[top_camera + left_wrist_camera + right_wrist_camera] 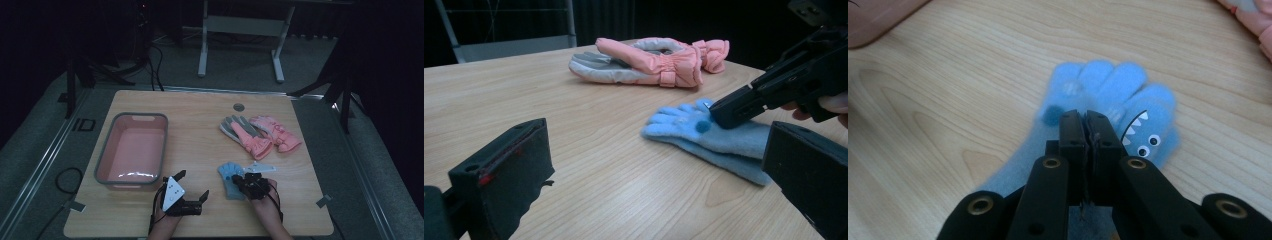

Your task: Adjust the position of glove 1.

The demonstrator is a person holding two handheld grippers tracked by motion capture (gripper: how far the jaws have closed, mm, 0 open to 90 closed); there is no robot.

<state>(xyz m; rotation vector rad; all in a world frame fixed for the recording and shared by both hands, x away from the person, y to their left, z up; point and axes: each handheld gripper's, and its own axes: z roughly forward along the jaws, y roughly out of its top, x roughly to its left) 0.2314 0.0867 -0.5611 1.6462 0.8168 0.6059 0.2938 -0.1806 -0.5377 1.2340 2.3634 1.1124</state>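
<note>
jaws of right gripper [1087, 120] pressed together on blue glove [1108, 95], pinching its palm fleece against the worktop [200, 145]. left gripper [192, 187] spread, holding nothing, beside it. glove likely soft, light, limp; the cuff behind the jaws offers more bulk.

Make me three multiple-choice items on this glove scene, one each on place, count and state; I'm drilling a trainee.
1. Where does the pink basin stand on the table?
A. left side
B. right side
C. far edge

2. How many pink gloves lie there?
A. one
B. two
C. four

3. How is the right gripper?
A. wide open
B. shut over the blue glove
C. inside the basin

Answers: 1 A, the high view shows it at the left; 2 B, a pair lies beyond the blue glove; 3 B, its jaws meet above the glove, while the left gripper is open.
</note>
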